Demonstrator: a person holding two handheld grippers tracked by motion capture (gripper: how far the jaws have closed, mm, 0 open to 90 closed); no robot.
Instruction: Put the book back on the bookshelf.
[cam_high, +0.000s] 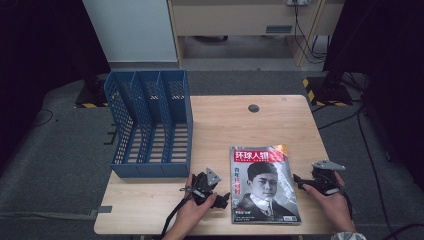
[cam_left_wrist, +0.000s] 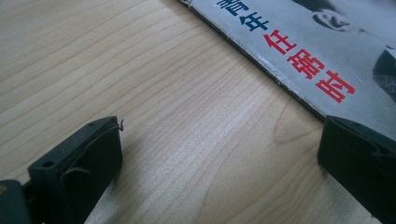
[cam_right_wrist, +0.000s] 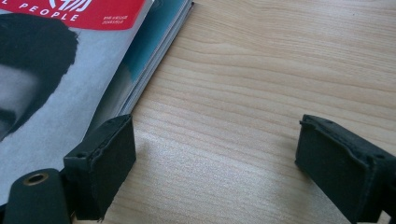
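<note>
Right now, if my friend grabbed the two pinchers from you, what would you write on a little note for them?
Left gripper: jaws wide open, nothing held, low over the pale wooden table just left of the magazine's spine.
Right gripper: jaws wide open, nothing held, beside the magazine's right edge.
The glossy magazine with a black-and-white portrait and red title band lies flat, face up, near the table's front edge, between the grippers.
The blue perforated plastic file rack stands at the table's back left, all slots empty.
Done: nothing moved.
Left, probably: grip the magazine, lift it and stand it in a rack slot.
</note>
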